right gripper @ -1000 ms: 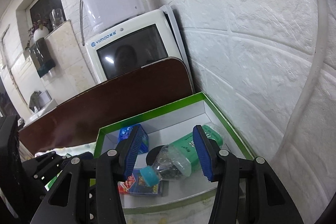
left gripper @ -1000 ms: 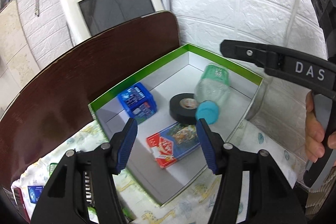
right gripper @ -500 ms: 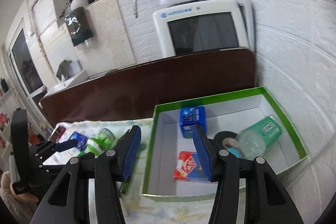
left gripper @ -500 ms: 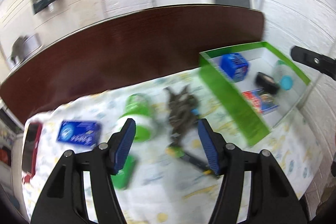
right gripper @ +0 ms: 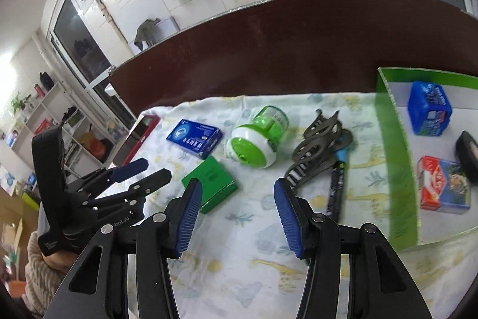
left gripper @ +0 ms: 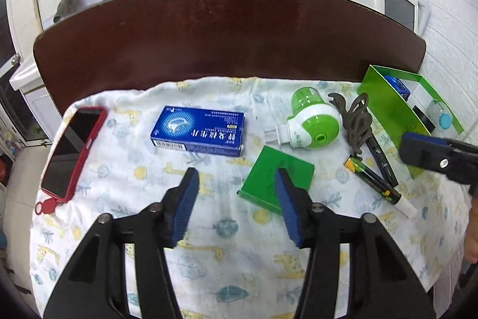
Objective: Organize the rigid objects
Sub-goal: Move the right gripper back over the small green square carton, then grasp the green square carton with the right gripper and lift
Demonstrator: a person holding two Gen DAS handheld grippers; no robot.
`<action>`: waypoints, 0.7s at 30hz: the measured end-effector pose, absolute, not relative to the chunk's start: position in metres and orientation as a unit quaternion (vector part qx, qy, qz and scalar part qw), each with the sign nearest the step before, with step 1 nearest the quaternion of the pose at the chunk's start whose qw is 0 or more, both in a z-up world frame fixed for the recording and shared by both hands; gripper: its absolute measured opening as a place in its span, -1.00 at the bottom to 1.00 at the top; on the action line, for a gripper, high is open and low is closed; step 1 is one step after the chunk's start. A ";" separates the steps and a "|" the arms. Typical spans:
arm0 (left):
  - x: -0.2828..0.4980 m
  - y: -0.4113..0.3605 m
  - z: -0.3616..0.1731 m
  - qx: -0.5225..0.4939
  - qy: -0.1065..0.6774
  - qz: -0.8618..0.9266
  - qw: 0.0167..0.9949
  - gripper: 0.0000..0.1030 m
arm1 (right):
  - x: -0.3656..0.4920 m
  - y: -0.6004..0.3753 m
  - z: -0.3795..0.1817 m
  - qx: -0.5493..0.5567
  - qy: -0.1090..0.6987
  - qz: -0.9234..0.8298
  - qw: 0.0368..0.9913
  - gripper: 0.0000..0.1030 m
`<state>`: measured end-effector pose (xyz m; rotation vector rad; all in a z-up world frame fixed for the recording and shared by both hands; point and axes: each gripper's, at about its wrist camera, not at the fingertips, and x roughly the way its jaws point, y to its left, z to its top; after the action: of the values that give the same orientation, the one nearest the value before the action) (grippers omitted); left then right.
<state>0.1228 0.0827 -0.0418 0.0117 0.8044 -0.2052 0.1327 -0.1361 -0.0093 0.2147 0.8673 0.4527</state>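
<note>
Both sets of jaws are empty: the left gripper (left gripper: 236, 205) is closing on nothing, the right gripper (right gripper: 236, 217) stays parted. Both have swung away from the green-rimmed box (right gripper: 400, 169), which holds earlier items, toward loose ones on the cloth-covered table (left gripper: 209, 259). The left, angled downward, hovers near the green box (left gripper: 277, 184), probably next; the blue carton (left gripper: 198, 130) lies beyond.

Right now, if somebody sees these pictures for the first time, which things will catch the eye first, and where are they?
Probably the green and white plug-in device, lying mid-cloth beside the long blue box. At the right edge stands the green-rimmed box, already holding a blue cube and a red and blue packet. In front, the left gripper hangs empty over a flat green box, its jaws closing.
</note>
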 end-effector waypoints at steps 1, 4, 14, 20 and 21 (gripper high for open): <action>0.123 0.087 -0.044 0.000 0.394 -0.107 0.913 -0.26 | 0.136 -0.129 -0.014 0.107 0.425 0.217 0.872 0.03; 0.131 0.093 -0.050 -0.014 0.400 -0.131 0.907 -0.32 | 0.144 -0.112 -0.029 0.115 0.450 0.211 0.860 0.03; 0.160 0.090 -0.071 -0.015 0.426 -0.184 0.886 -0.56 | 0.172 -0.086 -0.071 0.154 0.519 0.176 0.822 -0.30; 0.165 0.093 -0.079 -0.047 0.438 -0.232 0.867 -0.58 | 0.182 -0.080 -0.081 0.160 0.532 0.169 0.814 -0.30; 0.164 0.092 -0.080 -0.051 0.439 -0.239 0.865 -0.58 | 0.183 -0.080 -0.081 0.164 0.533 0.170 0.813 -0.30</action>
<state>0.1643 0.0922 -0.0801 -0.1074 0.9199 -0.5011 0.1829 -0.0798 -0.0813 0.3501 1.1375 0.3620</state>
